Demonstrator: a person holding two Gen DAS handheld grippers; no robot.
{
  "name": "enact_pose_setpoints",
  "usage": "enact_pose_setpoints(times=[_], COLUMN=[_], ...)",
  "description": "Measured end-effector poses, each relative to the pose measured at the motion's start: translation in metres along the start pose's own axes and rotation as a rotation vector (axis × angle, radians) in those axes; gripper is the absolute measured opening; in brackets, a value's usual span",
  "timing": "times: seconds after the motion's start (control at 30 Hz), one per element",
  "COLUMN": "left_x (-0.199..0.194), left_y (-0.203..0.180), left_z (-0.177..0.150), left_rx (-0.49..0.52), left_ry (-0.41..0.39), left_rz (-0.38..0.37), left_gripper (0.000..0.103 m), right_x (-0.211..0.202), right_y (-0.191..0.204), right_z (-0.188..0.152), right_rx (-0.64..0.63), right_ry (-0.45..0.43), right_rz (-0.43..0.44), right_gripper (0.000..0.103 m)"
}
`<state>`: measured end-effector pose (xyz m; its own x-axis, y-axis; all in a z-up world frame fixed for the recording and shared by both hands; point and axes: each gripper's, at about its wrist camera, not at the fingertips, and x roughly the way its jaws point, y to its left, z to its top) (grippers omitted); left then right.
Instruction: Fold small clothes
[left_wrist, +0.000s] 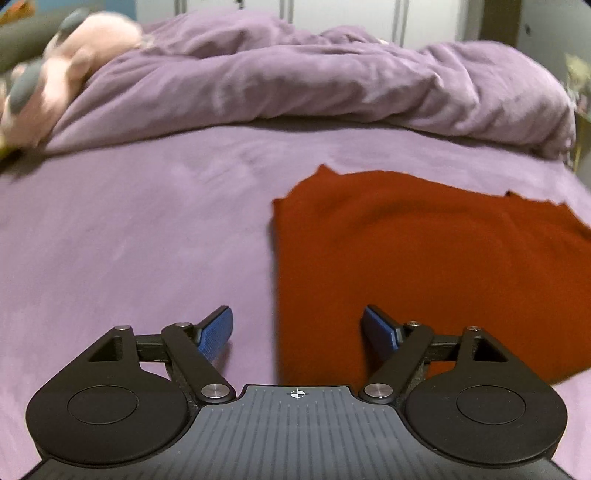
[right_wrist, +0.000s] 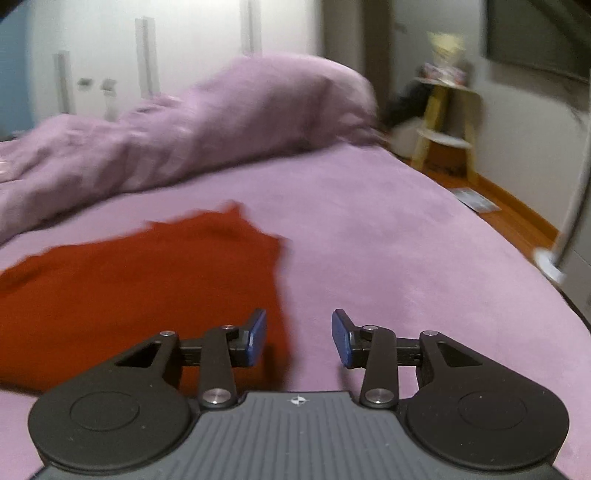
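A red garment (left_wrist: 424, 258) lies flat and folded on the purple bed sheet (left_wrist: 129, 240). My left gripper (left_wrist: 297, 326) is open and empty, low over the garment's near left edge, which runs between its blue fingertips (left_wrist: 218, 328). In the right wrist view the garment (right_wrist: 129, 280) lies left of centre. My right gripper (right_wrist: 299, 334) is open and empty over the garment's near right edge; its left fingertip (right_wrist: 256, 336) is above the cloth, its right one above bare sheet.
A rumpled purple duvet (left_wrist: 314, 81) is heaped along the far side of the bed. A pink plush toy (left_wrist: 55, 74) lies at the far left. The bed's right edge (right_wrist: 535, 280) drops to a wooden floor with a yellow stool (right_wrist: 443, 122).
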<state>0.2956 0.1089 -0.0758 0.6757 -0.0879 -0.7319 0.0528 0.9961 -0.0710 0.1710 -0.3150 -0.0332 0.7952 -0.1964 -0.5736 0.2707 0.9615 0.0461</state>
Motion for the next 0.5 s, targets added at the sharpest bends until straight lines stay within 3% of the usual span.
enact_pose_setpoints(times=[0.07,0.17,0.27,0.4,0.5], left_x=[-0.003,0.001,0.009,0.028,0.037], left_y=[0.012,0.028,0.037,0.040,0.042], left_z=[-0.003,-0.003,-0.002,0.004,0.010], left_rx=[-0.055,-0.161,-0.253,-0.290,-0.312], left_ry=[0.013,0.064,0.093,0.105,0.099], left_rz=[-0.030,-0.124,-0.218,-0.248,-0.263], left_gripper=[0.083,0.080,0.079,0.079,0.079], right_x=[-0.002,0.006,0.027,0.049,0.049], right_y=[0.027,0.073,0.118,0.163,0.183], right_z=[0.008,0.015,0.007,-0.017,-0.029], right_rx=[-0.018,-0.030,0.055,0.104,0.052], right_ry=[-0.050,-0.074,0.035,0.183,0.163], right_rz=[0.099,0.280,0.504,0.543,0.479], right_gripper=[0.050,0.052,0.052,0.043,0.035])
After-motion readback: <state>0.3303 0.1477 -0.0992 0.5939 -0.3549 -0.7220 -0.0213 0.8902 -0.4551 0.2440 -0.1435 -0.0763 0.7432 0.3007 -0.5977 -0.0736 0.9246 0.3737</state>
